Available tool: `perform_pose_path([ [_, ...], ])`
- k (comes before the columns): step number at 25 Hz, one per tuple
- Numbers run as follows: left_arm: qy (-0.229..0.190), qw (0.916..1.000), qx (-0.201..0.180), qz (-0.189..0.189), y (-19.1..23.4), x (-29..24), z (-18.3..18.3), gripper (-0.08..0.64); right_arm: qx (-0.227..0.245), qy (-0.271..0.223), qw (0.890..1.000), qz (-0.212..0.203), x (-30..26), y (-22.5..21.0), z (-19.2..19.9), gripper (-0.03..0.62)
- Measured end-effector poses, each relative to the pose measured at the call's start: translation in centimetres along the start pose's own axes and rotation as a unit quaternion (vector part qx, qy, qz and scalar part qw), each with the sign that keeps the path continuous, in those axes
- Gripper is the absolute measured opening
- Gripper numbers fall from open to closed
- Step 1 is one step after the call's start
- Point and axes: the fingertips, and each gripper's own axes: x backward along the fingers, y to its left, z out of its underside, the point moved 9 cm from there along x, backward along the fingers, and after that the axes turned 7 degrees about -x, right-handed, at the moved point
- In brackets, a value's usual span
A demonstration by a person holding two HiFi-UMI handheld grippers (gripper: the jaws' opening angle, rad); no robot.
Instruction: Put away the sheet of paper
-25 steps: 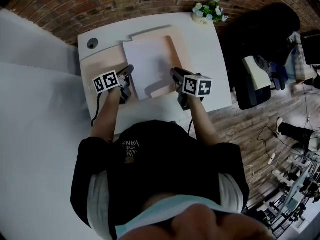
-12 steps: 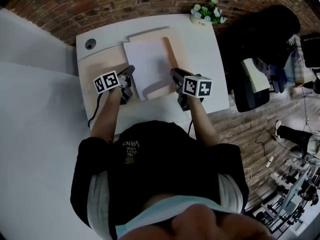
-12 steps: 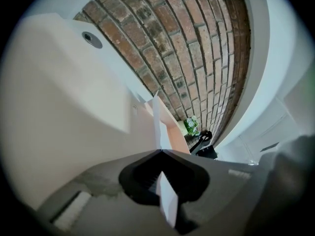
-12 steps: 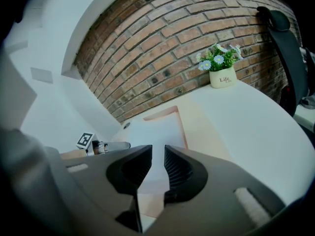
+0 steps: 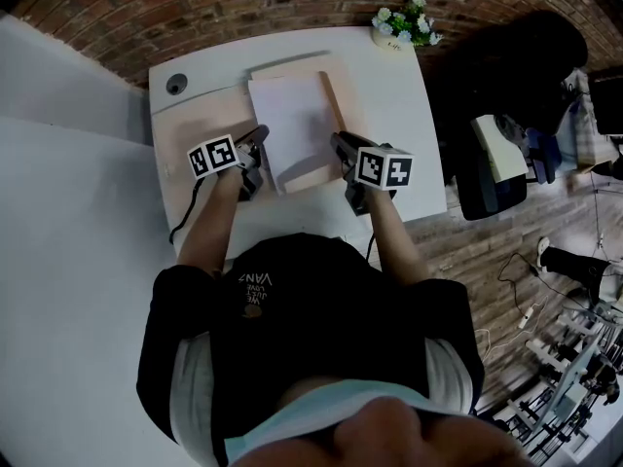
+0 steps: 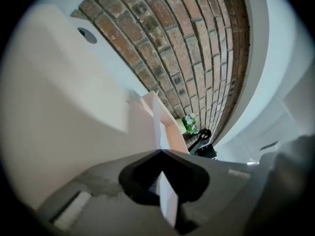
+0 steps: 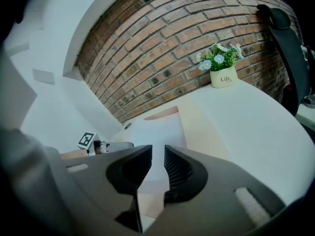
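A white sheet of paper (image 5: 292, 125) hangs over an open tan folder (image 5: 195, 125) on the white table (image 5: 389, 86). My left gripper (image 5: 258, 139) is shut on the sheet's left edge. In the left gripper view the sheet (image 6: 160, 127) runs edge-on out of the closed jaws (image 6: 161, 154). My right gripper (image 5: 338, 144) sits at the folder's right edge, close to the sheet's right side. Its jaws (image 7: 158, 156) stand a narrow gap apart with nothing pinched between them. Beyond them I see the sheet (image 7: 157, 132), the folder (image 7: 197, 127) and the left gripper (image 7: 115, 145).
A small pot of flowers (image 5: 401, 22) stands at the table's far right corner, against a brick wall. A round cable hole (image 5: 175, 85) sits at the far left. A black chair (image 5: 506, 76) stands to the right of the table.
My left gripper has shifted a little to the right with the sheet, and the sheet now lies narrower and further over the folder. The right gripper has stayed put.
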Motion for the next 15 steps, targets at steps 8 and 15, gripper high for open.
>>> perform_pose_path([
  [8, -0.004, 1.0000, -0.002, -0.004, -0.8, -0.9, 0.4, 0.000, -0.003, -0.002, 1.000, 0.001, 0.7, -0.8, -0.2, 0.077],
  [15, -0.016, 0.9998, 0.012, -0.007, -0.9, -1.7, 0.7, 0.000, -0.004, -0.003, 1.000, 0.002, 1.2, -1.6, -0.3, 0.077],
])
